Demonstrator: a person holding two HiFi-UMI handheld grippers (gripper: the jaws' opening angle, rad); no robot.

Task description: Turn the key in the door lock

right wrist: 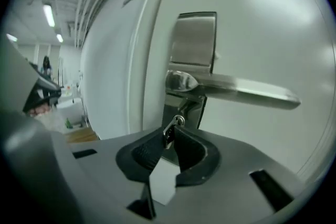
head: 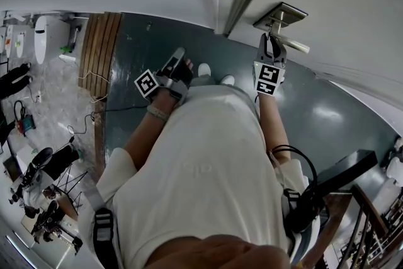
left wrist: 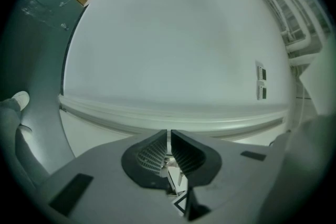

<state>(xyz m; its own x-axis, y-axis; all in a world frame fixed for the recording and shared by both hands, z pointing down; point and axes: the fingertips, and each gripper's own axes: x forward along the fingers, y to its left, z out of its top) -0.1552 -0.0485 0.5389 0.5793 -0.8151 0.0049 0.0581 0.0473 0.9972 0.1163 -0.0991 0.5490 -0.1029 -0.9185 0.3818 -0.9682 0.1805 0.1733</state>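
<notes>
Metal key (right wrist: pixel 171 128), pinched by right hand-held gripper (right wrist: pixel 170 137), shows only in its view; left hand-held gripper (left wrist: pixel 168 132) closed.

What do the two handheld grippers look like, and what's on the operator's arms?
The left gripper and the right gripper both have grey moulded bodies with black ribbed jaw pads. Each carries a white cube printed with black square markers. The person wears a white short-sleeved shirt. A black cable loops beside the right arm.
</notes>
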